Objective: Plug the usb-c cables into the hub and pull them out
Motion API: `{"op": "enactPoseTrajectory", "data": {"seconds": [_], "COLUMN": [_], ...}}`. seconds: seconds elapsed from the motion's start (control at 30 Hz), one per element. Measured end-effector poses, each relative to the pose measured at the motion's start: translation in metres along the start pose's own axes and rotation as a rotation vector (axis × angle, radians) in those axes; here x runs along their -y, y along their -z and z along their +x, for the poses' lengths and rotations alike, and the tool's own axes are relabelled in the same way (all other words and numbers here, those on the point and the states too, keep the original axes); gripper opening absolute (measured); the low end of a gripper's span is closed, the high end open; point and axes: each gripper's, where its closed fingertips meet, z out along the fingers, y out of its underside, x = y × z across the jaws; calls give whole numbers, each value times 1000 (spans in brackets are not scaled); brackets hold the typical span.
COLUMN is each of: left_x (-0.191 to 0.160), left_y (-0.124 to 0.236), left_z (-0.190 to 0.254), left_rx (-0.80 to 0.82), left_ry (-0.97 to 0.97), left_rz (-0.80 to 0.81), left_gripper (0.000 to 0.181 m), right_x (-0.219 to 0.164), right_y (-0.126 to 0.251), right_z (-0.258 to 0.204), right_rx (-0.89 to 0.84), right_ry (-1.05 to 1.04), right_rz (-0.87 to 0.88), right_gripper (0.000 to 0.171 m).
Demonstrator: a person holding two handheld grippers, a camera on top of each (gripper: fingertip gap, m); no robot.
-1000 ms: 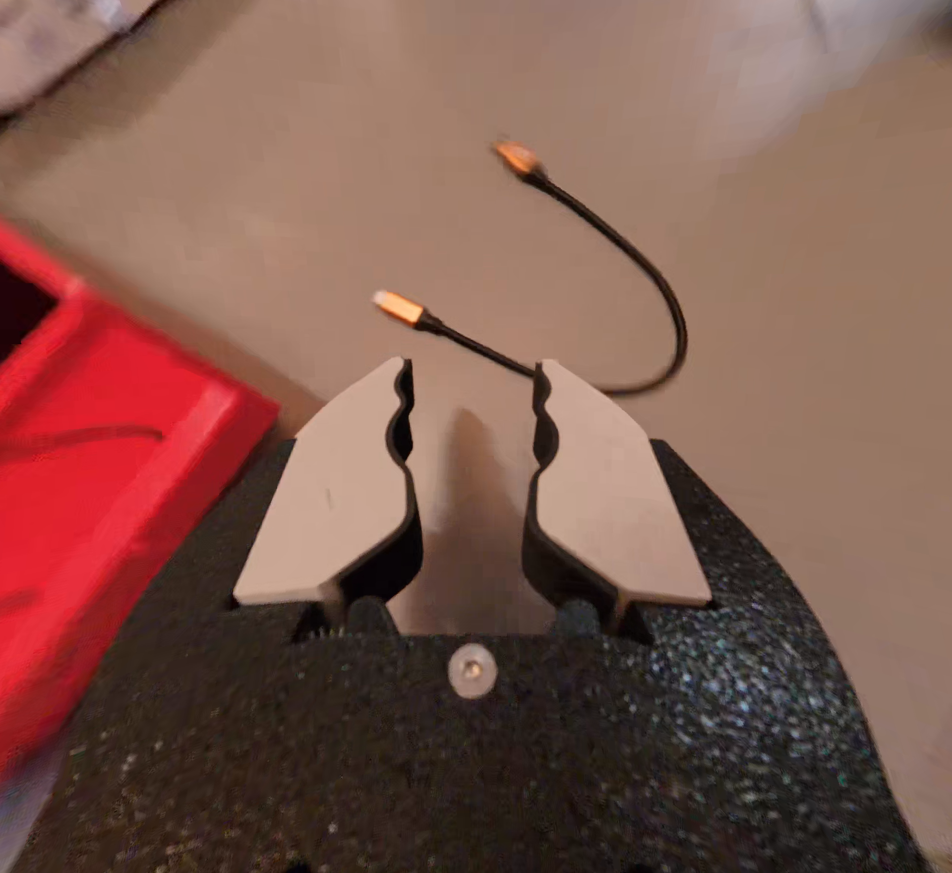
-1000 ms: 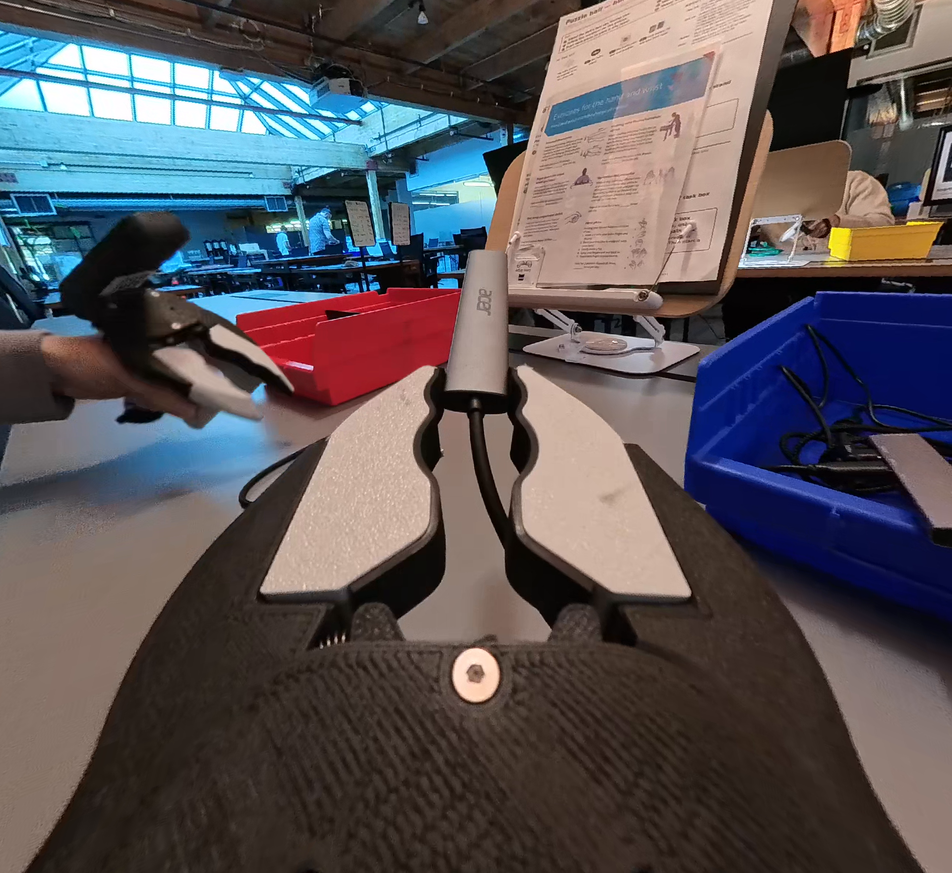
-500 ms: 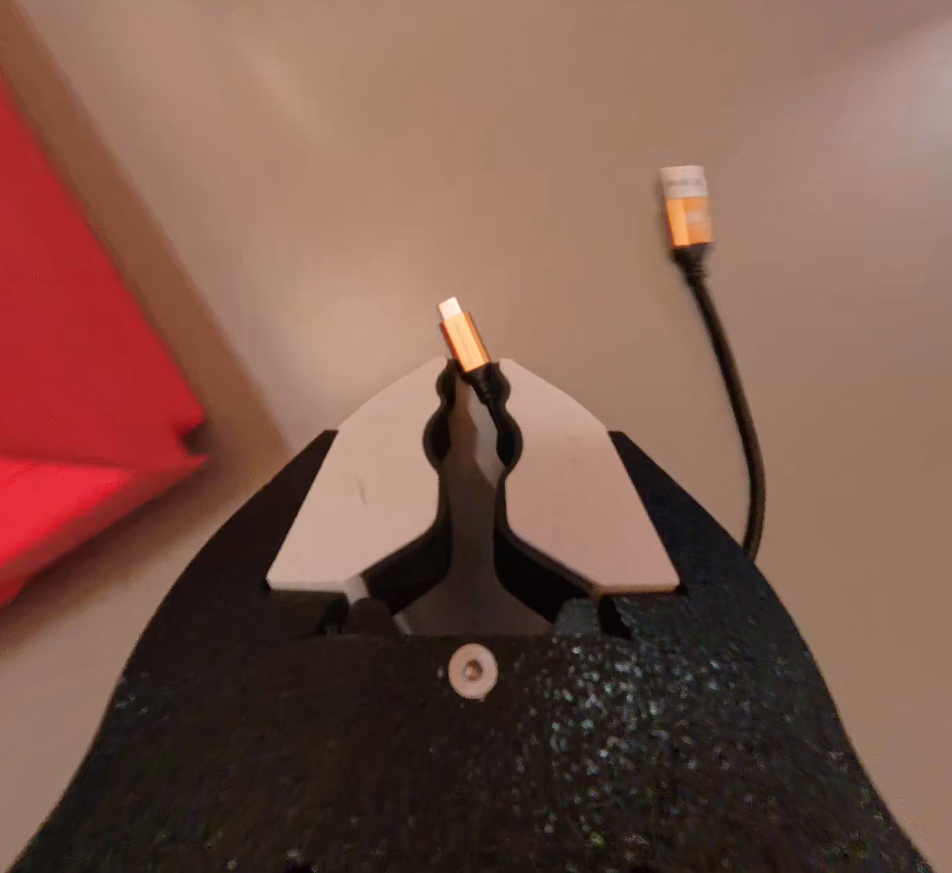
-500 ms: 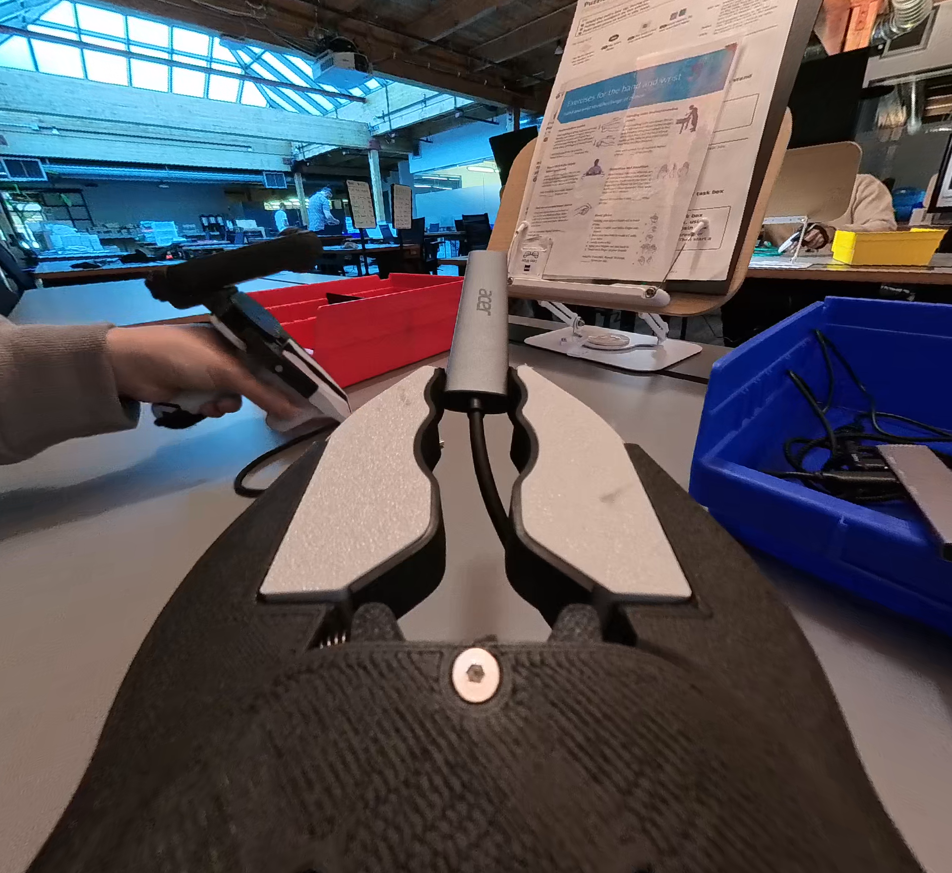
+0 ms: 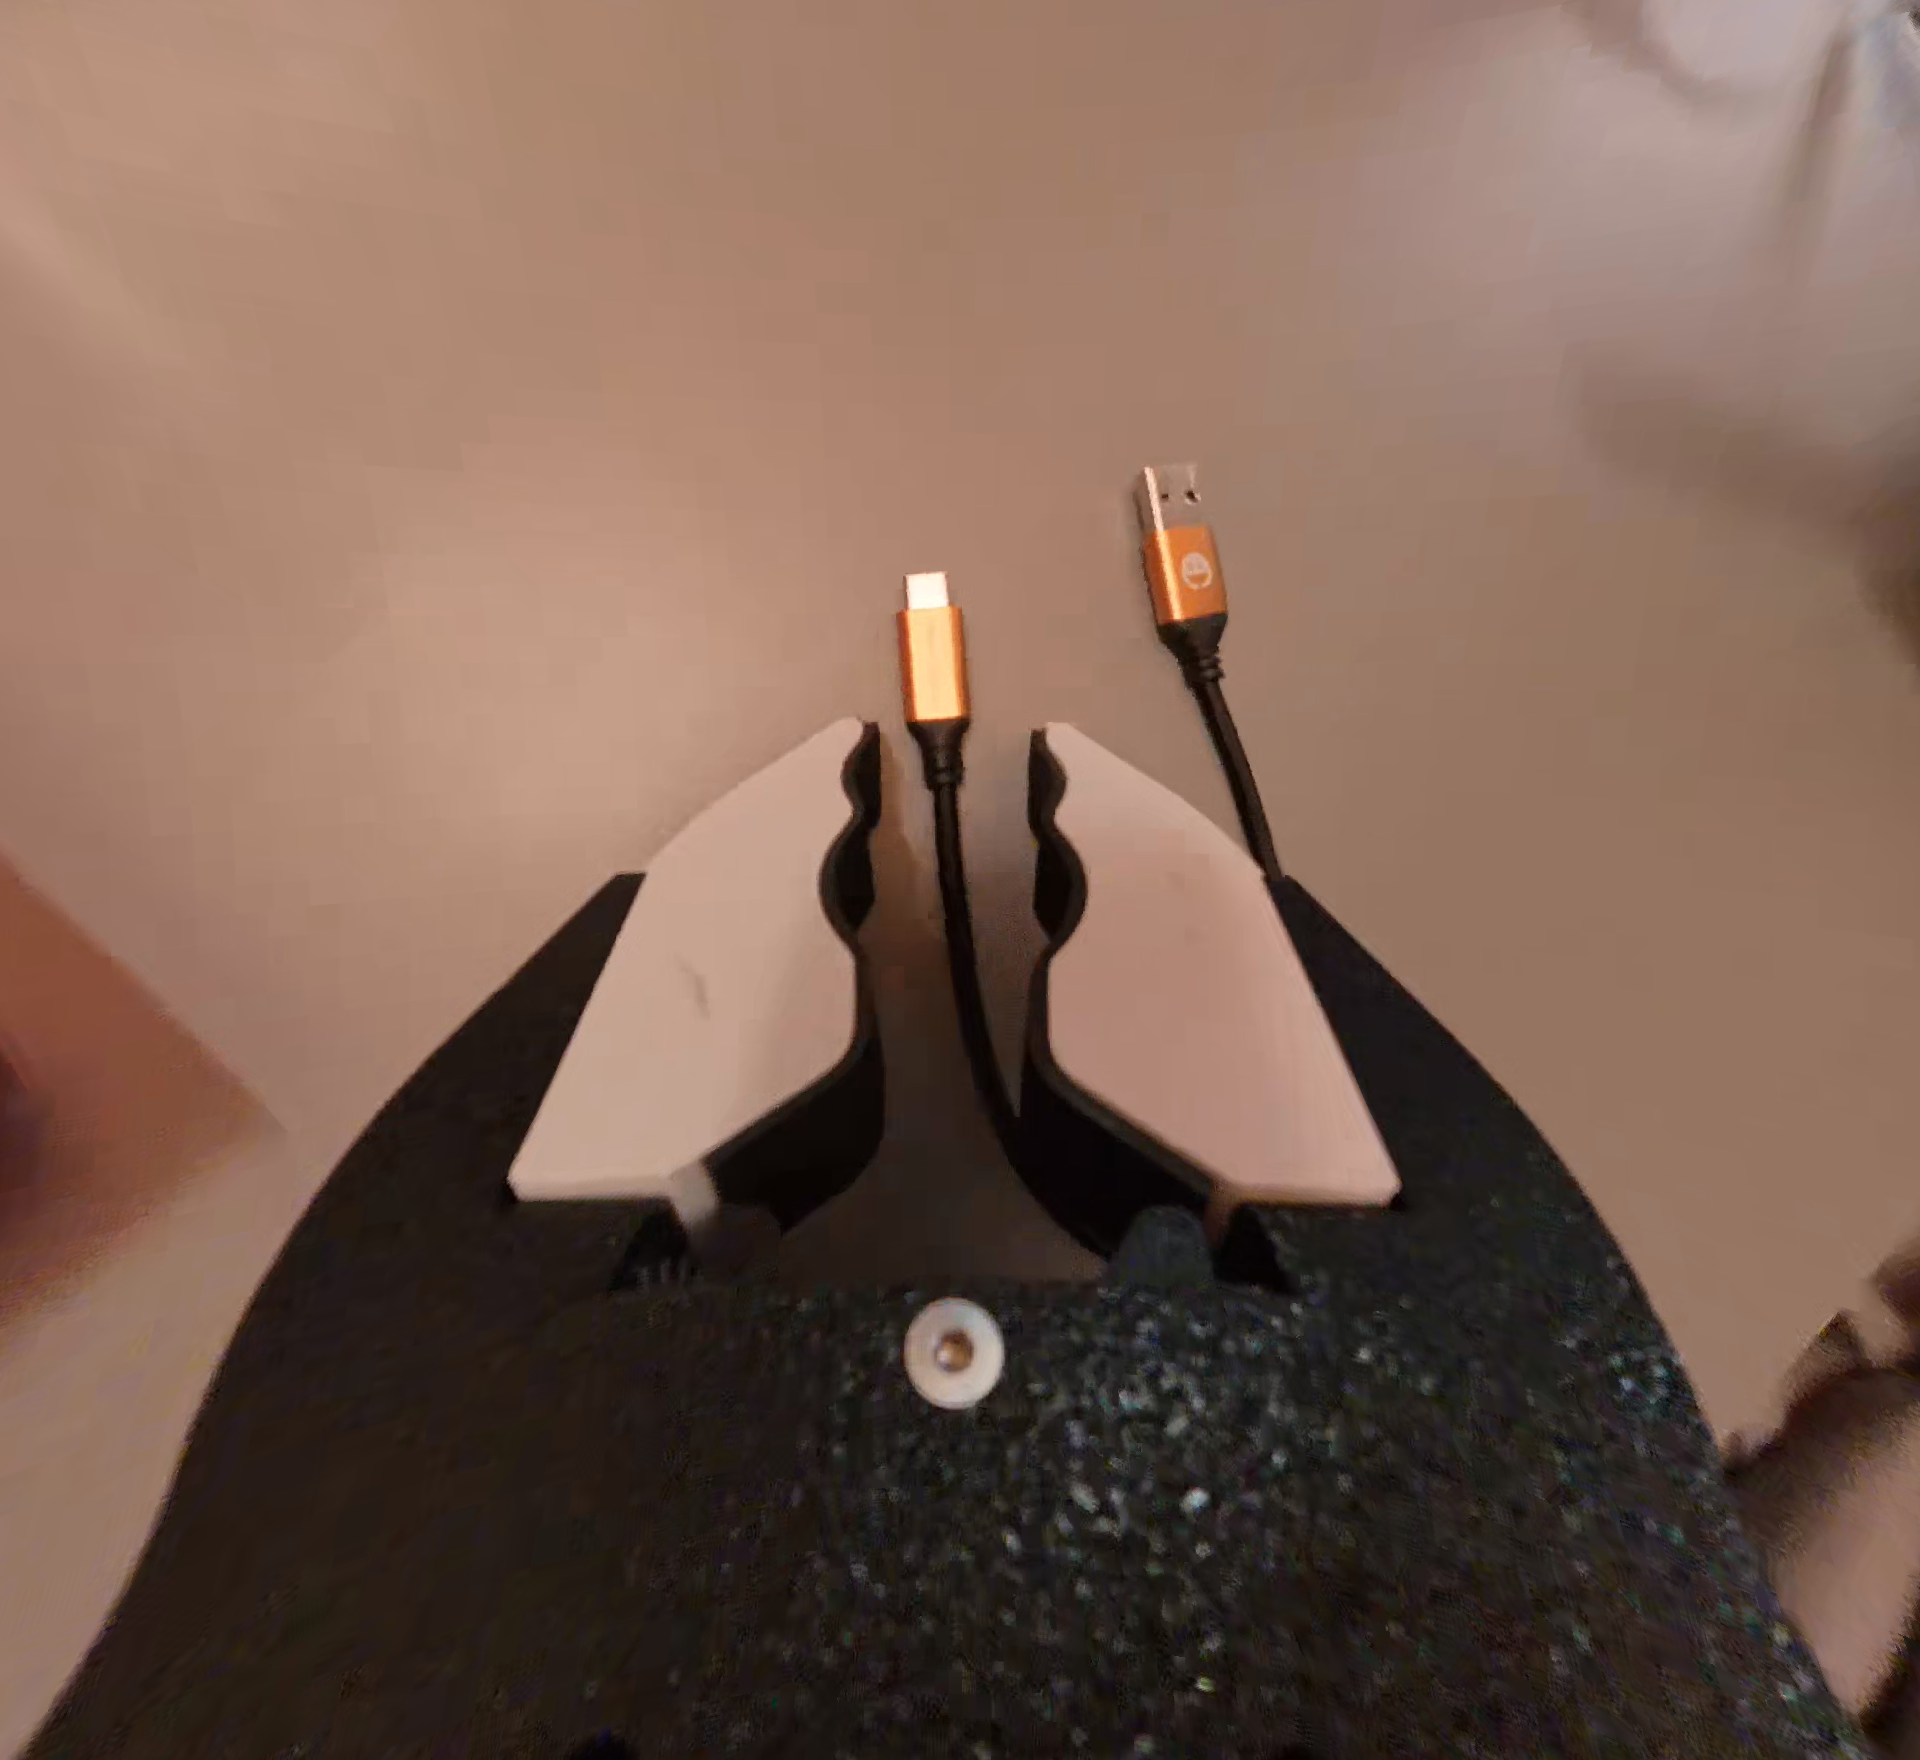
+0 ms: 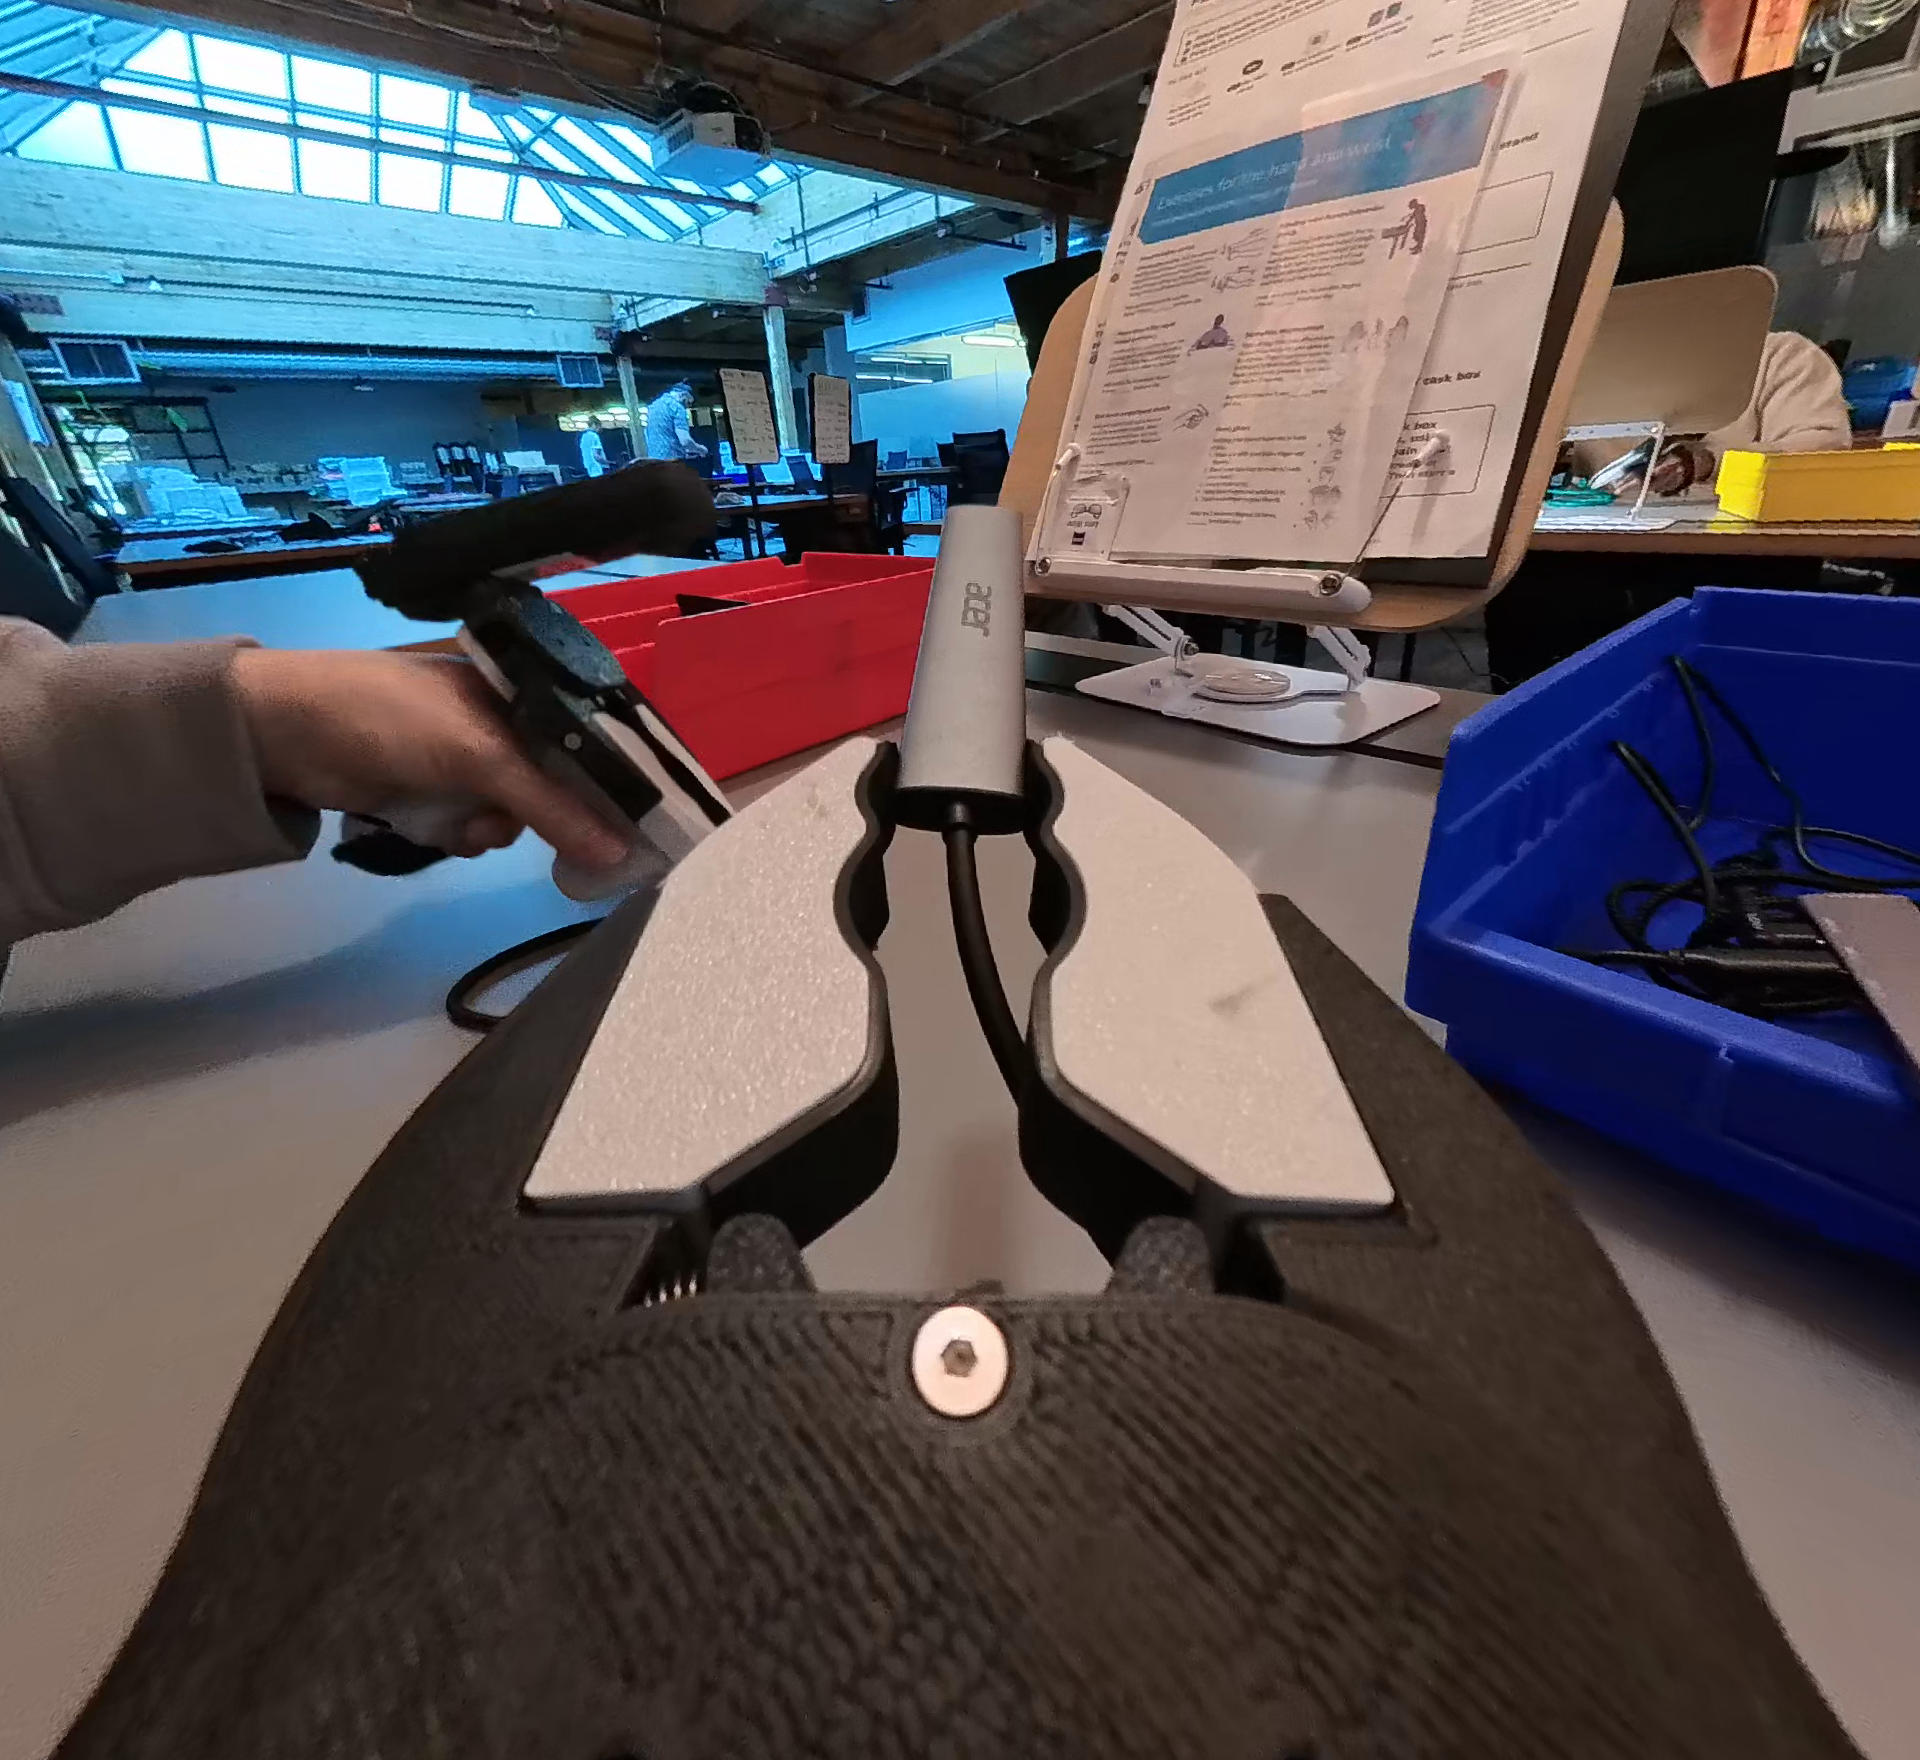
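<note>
The grey hub (image 6: pixel 966 650) stands nearly upright, its lower end clamped between the closed jaws of the right gripper (image 6: pixel 961 760), with its own black cord (image 6: pixel 982 941) running back between the fingers. The left gripper (image 5: pixel 954 754) has its jaws parted around the black cable (image 5: pixel 951 869) without touching it, the orange small plug (image 5: pixel 933 661) lying on the table (image 5: pixel 520 308) just past the fingertips and the cable's wider plug (image 5: pixel 1182 557) just to the right. Around the hub sit a red tray (image 6: pixel 790 640) behind the left gripper, a paper stand (image 6: pixel 1320 287) farther back, and a blue bin (image 6: pixel 1621 1066) of cables at right.
</note>
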Motion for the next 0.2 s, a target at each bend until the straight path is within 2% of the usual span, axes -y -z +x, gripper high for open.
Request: {"op": "enactPoseTrajectory", "data": {"seconds": [0.03,0.1,0.2], "left_x": [1,2,-5], "left_y": [2,4,-1], "left_z": [-3,-1,0], "left_rx": [15,25,88], "left_ry": [40,70,1], "left_rz": [4,-6,-74], "left_gripper": [26,27,29], "right_x": [0,-2,-3], "right_y": [0,-2,-3], "right_z": [-1,-3,-4], "right_rx": [1,10,11], "right_ry": [5,16,23], "right_rz": [-4,-13,-26], "right_gripper": [23,23,23]}}
